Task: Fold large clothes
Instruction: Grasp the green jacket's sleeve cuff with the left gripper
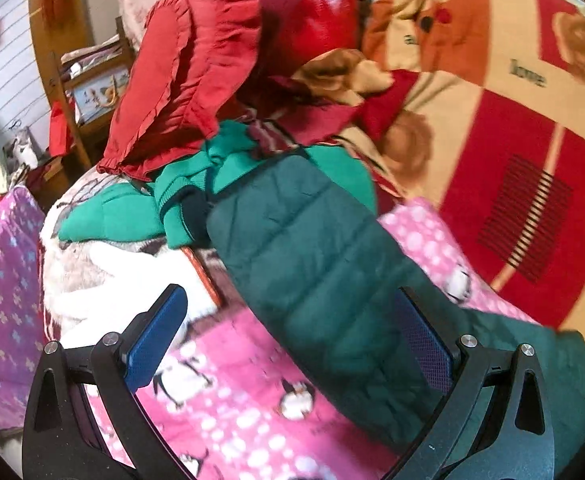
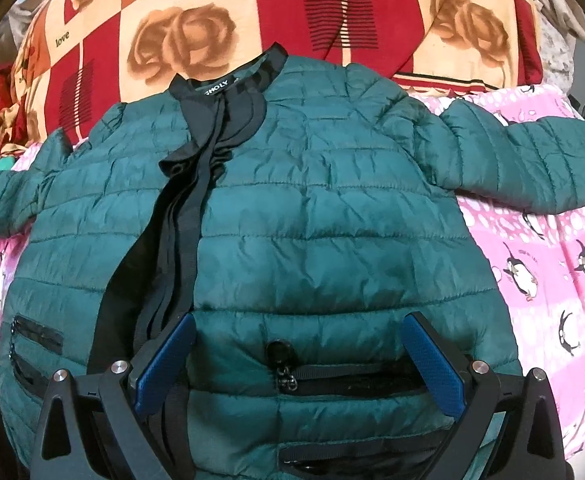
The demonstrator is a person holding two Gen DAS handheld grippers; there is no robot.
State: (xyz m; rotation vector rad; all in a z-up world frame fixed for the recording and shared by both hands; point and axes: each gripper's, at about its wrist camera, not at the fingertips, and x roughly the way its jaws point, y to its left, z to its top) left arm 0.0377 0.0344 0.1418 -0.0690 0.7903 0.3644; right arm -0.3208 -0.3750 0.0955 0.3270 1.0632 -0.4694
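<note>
I see the dark green quilted jacket (image 2: 316, 208) spread flat, front up, on the pink penguin sheet (image 2: 552, 264), collar toward the red-and-cream rose blanket (image 2: 196, 20). Right gripper (image 2: 298, 354) is released, fingers wide apart above the hem pocket zipper (image 2: 288, 376). Left gripper (image 1: 292, 332) is released too, straddling one sleeve (image 1: 312, 248). A pile of red and green clothes (image 1: 220, 92) lies beyond the sleeve's end.

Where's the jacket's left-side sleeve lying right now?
In the left wrist view, the dark green puffer jacket's sleeve stretches across the pink penguin sheet, between the open left tongs, its cuff reaching the bright green garment.
</note>
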